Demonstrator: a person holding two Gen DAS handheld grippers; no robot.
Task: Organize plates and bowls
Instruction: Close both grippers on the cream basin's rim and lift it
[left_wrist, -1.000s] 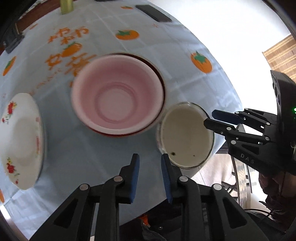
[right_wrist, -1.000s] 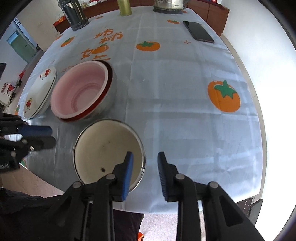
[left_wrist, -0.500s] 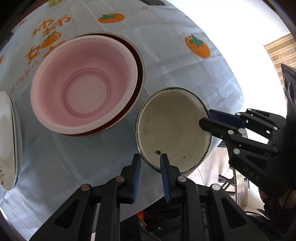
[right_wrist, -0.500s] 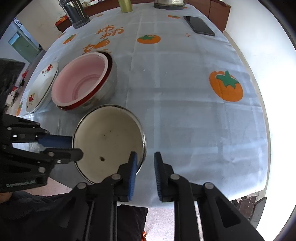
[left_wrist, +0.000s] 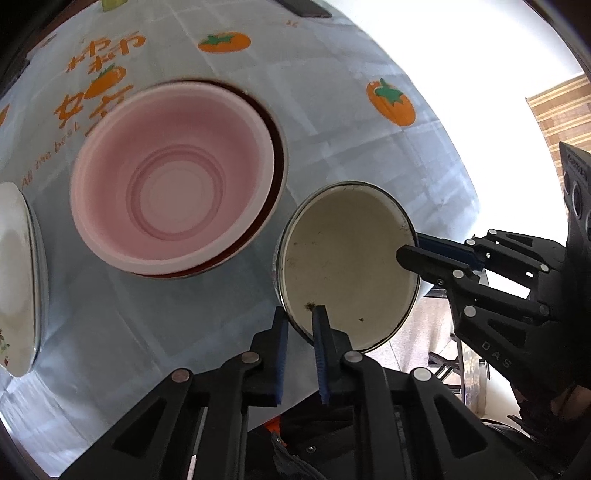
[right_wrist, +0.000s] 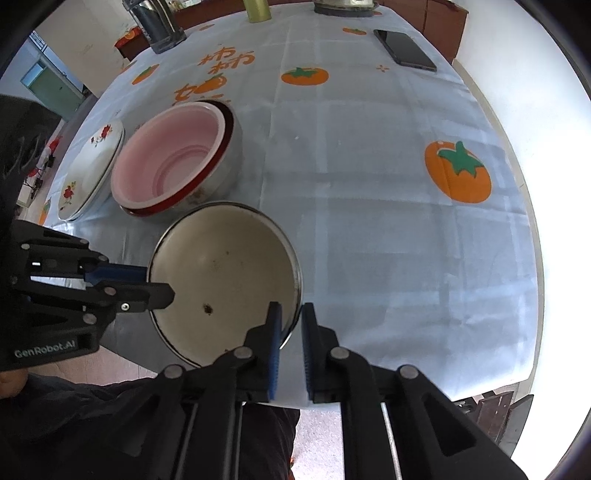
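Both the left gripper (left_wrist: 300, 334) and right gripper (right_wrist: 291, 334) have just closed on opposite rims of the cream enamel bowl (right_wrist: 225, 280) at the table's (right_wrist: 369, 206) near edge beside the pink bowl (right_wrist: 168, 158), so it appears ready for lifting.

Landmark: cream enamel bowl (right_wrist: 225, 280) at the near table edge
Left of it: left gripper (right_wrist: 162, 284) reaches over its rim, blocking that side
Near-right rim: right gripper (right_wrist: 291, 317) straddles the rim, jaws just closing on it
Far-left of it: pink bowl (right_wrist: 170, 158) nested in a red-rimmed bowl (right_wrist: 218, 177), just beside, narrow gap
Beyond the pink bowl: flowered plate (right_wrist: 92, 170) close alongside
Right of it: bare tablecloth (right_wrist: 388, 221), wide free room
Far right corner: phone (right_wrist: 404, 50), well apart
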